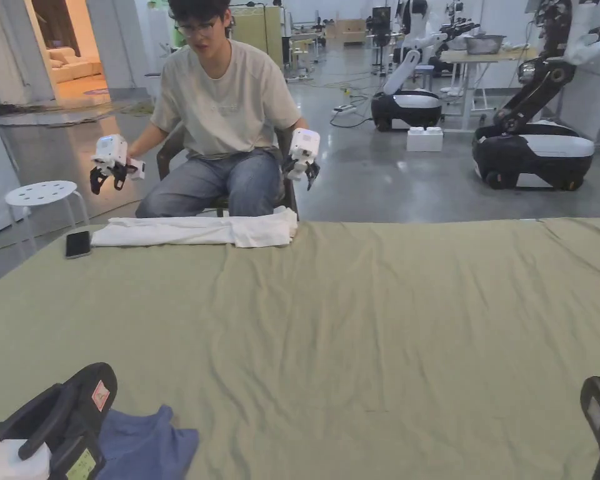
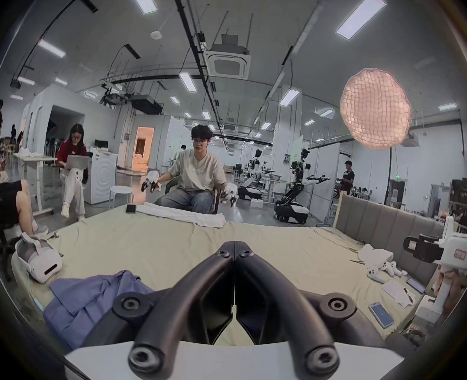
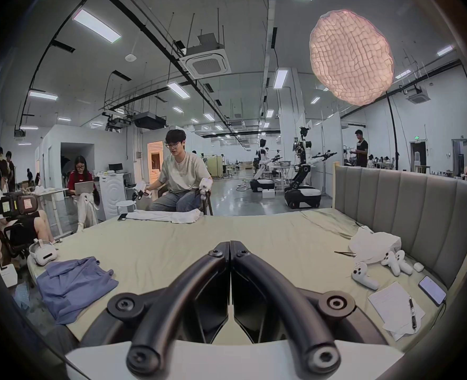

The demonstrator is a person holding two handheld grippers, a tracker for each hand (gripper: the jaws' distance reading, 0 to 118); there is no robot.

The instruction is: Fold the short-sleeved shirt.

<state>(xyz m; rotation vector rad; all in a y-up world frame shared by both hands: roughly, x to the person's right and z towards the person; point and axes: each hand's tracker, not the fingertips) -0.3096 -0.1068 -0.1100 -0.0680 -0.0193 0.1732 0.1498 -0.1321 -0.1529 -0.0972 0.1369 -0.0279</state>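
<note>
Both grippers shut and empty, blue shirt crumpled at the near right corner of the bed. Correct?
One thing is off: the blue shirt lies at the near left corner of the bed, not the right, as the right gripper view shows. The rest holds: the left gripper and right gripper are shut with nothing between their jaws.

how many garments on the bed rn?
2, maybe 3. A blue shirt lies crumpled at the near left; a white garment lies folded long at the far edge. A white bundle by the headboard may be cloth; can't tell.
</note>
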